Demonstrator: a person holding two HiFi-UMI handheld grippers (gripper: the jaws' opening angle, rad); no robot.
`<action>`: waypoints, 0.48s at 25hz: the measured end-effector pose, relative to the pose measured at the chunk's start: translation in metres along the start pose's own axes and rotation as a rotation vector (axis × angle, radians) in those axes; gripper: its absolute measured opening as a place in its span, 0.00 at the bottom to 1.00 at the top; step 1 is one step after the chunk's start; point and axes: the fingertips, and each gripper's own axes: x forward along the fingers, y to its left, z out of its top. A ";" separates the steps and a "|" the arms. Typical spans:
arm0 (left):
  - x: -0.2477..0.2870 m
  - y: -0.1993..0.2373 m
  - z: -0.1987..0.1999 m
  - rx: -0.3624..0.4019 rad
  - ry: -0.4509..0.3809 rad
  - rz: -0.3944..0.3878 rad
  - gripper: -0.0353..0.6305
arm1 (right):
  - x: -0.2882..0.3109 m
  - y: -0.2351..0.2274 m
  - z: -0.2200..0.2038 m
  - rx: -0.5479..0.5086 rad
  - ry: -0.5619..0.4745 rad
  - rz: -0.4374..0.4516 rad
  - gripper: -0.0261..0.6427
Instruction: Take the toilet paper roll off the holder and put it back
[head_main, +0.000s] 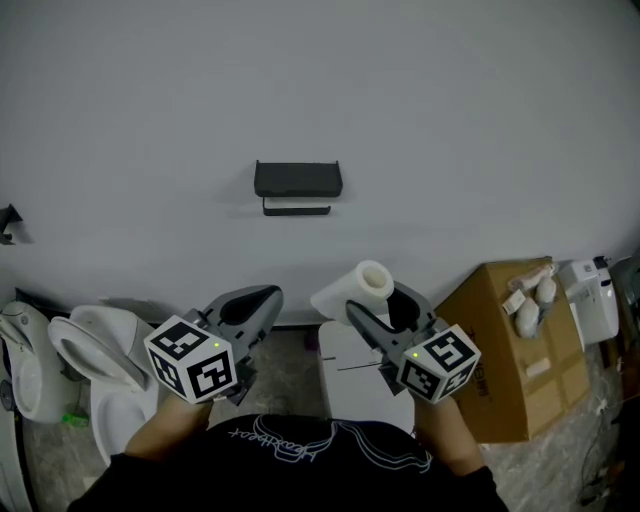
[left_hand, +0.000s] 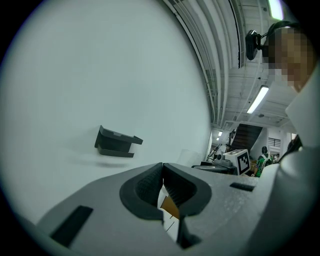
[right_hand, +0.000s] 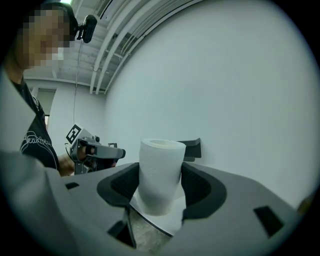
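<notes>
A white toilet paper roll (head_main: 356, 288) stands between the jaws of my right gripper (head_main: 386, 303), which is shut on it. The right gripper view shows the roll (right_hand: 159, 176) upright with both pads pressed against its sides and a loose sheet hanging under it. The black wall holder (head_main: 297, 186) is bare, up on the grey wall above and left of the roll; it also shows as the holder (left_hand: 116, 142) and the holder (right_hand: 193, 149). My left gripper (head_main: 262, 302) is shut with nothing in it, its jaw tips touching (left_hand: 162, 171).
A white toilet (head_main: 92, 352) stands at the lower left. A cardboard box (head_main: 515, 348) with small items on it sits at the right, with a white appliance (head_main: 592, 296) beyond. A white cabinet (head_main: 355, 372) is below the grippers.
</notes>
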 end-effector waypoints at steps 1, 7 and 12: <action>0.000 -0.001 -0.001 0.000 0.001 0.001 0.06 | 0.000 0.000 -0.001 0.000 0.002 0.002 0.43; -0.003 0.004 -0.005 -0.009 0.006 0.011 0.06 | 0.004 0.001 -0.006 0.008 0.011 0.010 0.43; -0.008 0.011 -0.004 -0.015 0.008 0.013 0.06 | 0.011 0.003 -0.006 0.014 0.016 0.006 0.43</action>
